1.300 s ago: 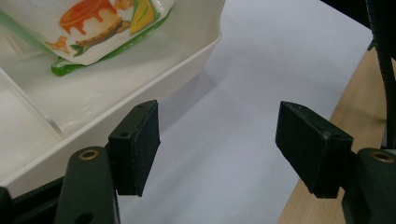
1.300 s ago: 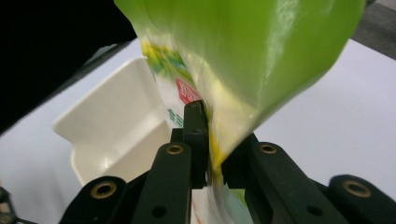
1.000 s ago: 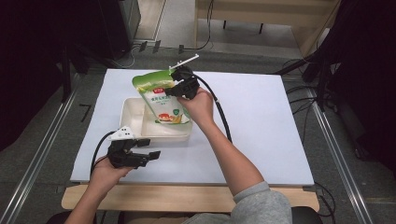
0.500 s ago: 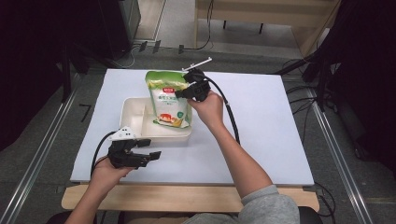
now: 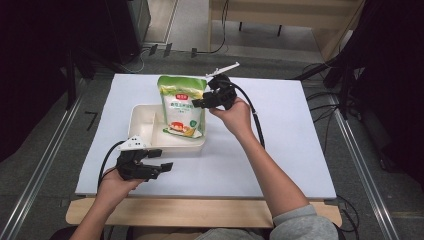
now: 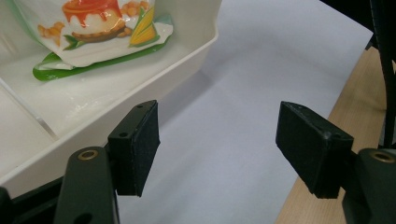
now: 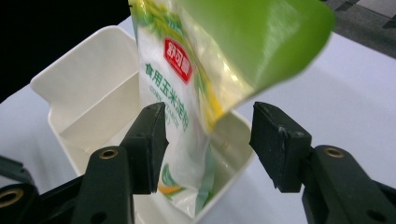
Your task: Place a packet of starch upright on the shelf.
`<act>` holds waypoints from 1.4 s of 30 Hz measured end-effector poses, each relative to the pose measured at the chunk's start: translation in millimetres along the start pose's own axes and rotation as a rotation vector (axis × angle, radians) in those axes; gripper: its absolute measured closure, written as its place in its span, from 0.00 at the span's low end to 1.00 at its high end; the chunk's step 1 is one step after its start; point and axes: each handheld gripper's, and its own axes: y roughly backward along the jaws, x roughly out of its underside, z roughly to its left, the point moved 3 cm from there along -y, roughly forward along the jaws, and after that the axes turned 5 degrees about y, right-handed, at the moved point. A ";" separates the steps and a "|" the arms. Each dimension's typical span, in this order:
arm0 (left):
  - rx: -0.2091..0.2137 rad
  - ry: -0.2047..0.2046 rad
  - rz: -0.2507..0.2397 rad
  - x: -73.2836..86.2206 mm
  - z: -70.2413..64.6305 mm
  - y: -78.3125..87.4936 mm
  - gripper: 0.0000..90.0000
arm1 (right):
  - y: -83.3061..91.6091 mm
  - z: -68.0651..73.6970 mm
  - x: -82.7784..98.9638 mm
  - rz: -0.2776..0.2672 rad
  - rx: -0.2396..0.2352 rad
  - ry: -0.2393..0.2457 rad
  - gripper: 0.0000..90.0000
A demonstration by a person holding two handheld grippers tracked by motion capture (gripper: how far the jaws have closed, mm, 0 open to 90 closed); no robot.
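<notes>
On the counter [image 5: 280,150], white tray [image 5: 142,117]: green pouch [image 5: 182,107] stands upright in its right-hand compartment, bottom seated so it can balance alone. Right tool [image 5: 200,103]: jaws spread, just opened, pads off the pouch between them. Left tool [image 5: 162,166]: spread, empty, idle beside the tray. Versus earlier frames: pouch was tilted and pinched.

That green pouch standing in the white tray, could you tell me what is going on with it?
A person is placing the green pouch upright in the white tray on the table. The right gripper is beside the pouch's upper edge; its jaws have just been opening, and the pouch sits between them with the pads off it, so it looks released. The left gripper rests open on the table in front of the tray, holding nothing.
</notes>
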 end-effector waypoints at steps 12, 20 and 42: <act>0.000 -0.002 0.007 -0.1 -1.5 -1.4 0.34 | 25.1 -4.5 30.1 -0.022 -0.009 -0.020 0.50; -0.001 0.002 0.004 -0.1 -0.2 -2.0 0.34 | 41.4 1.5 54.7 0.003 -0.015 0.011 0.50; -0.004 -0.009 0.036 -1.1 -0.8 -5.3 0.34 | 61.4 11.6 149.2 0.002 -0.020 -0.028 0.48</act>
